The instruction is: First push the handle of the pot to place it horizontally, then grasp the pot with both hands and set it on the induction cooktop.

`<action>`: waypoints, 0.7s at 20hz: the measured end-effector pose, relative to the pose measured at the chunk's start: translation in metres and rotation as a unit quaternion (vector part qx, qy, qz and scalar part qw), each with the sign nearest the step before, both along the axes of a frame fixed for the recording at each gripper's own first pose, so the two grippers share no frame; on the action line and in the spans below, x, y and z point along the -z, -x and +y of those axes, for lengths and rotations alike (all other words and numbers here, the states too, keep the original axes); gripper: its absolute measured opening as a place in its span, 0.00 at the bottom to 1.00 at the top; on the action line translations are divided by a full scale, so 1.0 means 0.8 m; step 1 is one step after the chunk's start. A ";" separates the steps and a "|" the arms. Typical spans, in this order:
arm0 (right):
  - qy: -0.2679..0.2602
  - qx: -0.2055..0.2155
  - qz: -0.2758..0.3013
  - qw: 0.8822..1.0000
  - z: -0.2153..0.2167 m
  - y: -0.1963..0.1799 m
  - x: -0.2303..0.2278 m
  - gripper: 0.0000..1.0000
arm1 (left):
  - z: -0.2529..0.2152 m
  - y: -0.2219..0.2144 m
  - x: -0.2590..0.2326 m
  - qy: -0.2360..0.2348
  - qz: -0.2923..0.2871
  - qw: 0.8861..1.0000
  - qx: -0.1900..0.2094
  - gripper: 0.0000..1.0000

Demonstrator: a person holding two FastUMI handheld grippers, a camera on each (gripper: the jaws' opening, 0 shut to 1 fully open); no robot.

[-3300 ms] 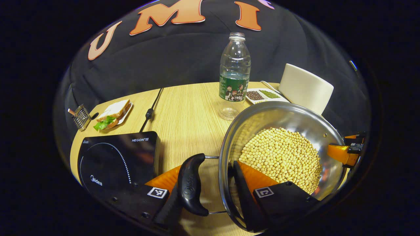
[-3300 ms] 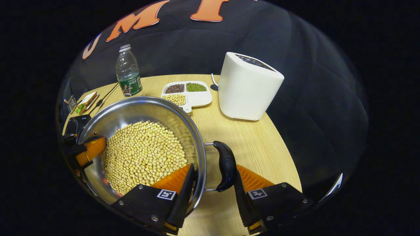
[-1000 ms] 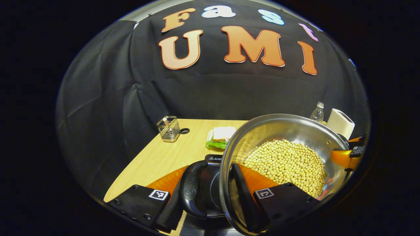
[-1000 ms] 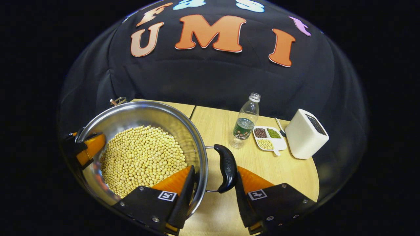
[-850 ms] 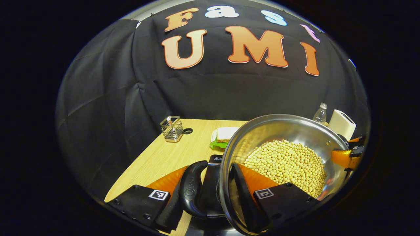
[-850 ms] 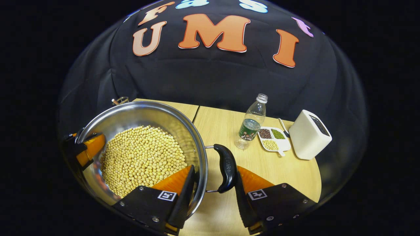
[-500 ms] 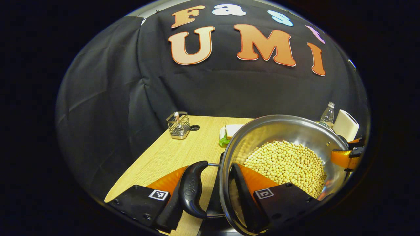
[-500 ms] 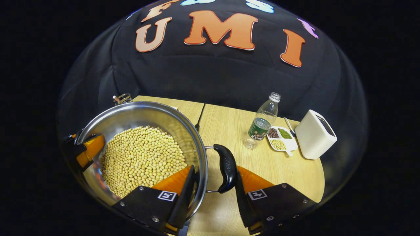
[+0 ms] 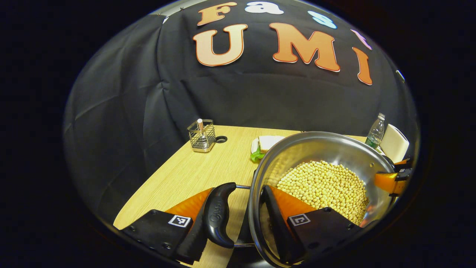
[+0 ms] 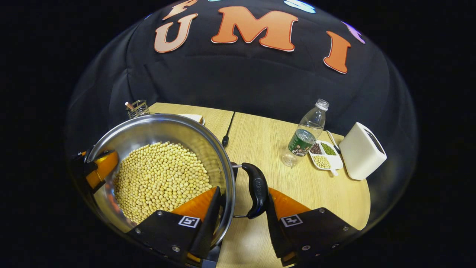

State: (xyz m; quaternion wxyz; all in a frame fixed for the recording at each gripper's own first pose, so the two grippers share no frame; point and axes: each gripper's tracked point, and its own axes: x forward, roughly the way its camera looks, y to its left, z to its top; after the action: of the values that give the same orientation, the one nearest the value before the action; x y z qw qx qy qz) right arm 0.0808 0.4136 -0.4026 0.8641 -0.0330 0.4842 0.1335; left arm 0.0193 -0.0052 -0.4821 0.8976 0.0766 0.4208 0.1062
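Lower centre of both views: steel pot [image 9: 316,149] of soybeans [image 10: 160,178]. Left gripper [image 9: 240,219] fingers are clamped across rim and handle. Right gripper [image 10: 241,219] likewise.

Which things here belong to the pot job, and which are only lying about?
Job: round steel pot of yellow soybeans, black induction cooktop, left gripper, right gripper.
Lying about: wire basket, sandwich, clear plastic bottle, white divided dish, white box appliance.

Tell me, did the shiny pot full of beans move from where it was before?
Yes. The shiny steel pot was beside the white box and moved away from it, toward the wire basket.
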 end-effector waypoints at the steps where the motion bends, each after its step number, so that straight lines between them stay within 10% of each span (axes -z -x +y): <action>1: 0.000 0.000 -0.001 1.000 0.001 0.001 0.001 0.65 | 0.000 0.000 -0.001 0.001 0.000 1.000 -0.001 0.81; 14: 0.003 -0.010 0.002 1.000 0.008 0.006 0.022 0.65 | 0.000 0.001 0.005 0.011 -0.003 1.000 -0.015 0.81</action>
State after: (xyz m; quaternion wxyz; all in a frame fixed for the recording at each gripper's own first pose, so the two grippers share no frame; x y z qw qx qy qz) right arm 0.0764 0.4204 -0.4198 0.8619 -0.0404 0.4856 0.1403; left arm 0.0183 -0.0056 -0.4862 0.8980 0.0607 0.4202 0.1150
